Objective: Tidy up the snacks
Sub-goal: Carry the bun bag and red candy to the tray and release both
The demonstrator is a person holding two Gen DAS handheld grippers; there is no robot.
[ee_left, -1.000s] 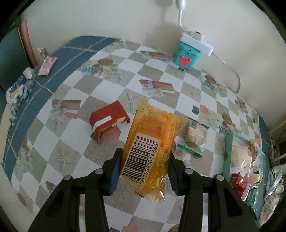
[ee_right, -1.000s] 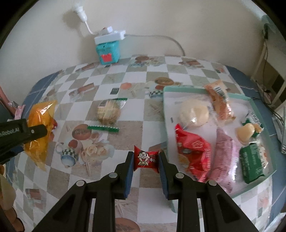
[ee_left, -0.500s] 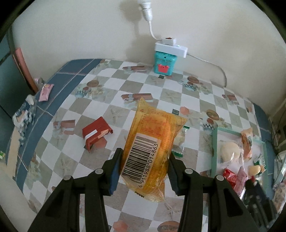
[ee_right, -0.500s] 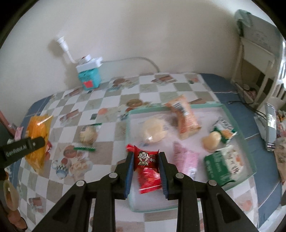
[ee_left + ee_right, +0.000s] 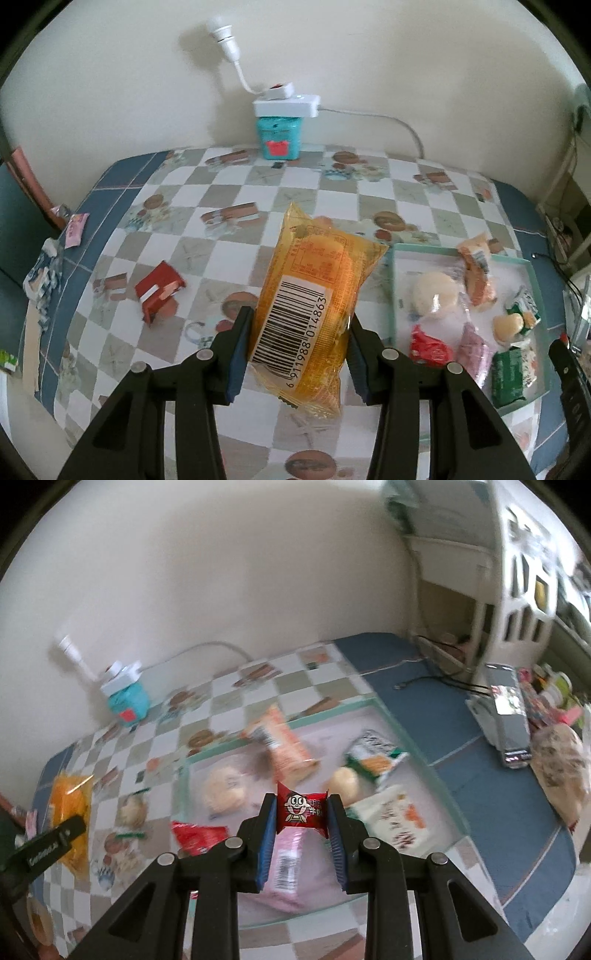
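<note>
My left gripper (image 5: 299,334) is shut on an orange snack packet (image 5: 310,295) with a barcode, held above the checkered table. To its right lies the teal-rimmed tray (image 5: 393,295) with several wrapped snacks. My right gripper (image 5: 301,818) is shut on a small red candy (image 5: 302,809) with a cartoon face, held over the tray (image 5: 410,738) above a pink packet (image 5: 291,864). The orange packet (image 5: 70,805) and left gripper show at the far left of the right wrist view. A red box (image 5: 159,291) lies on the table left of the orange packet.
A teal box (image 5: 279,136) with a white power strip stands against the back wall. A round biscuit pack (image 5: 131,808) lies left of the tray. A pink candy (image 5: 75,225) lies at the table's left edge. A shelf and clutter (image 5: 517,701) stand right of the table.
Both grippers moved to the right and rose with their snacks. The red candy went from beside the tray to over it. The orange packet came closer to the tray's left rim.
</note>
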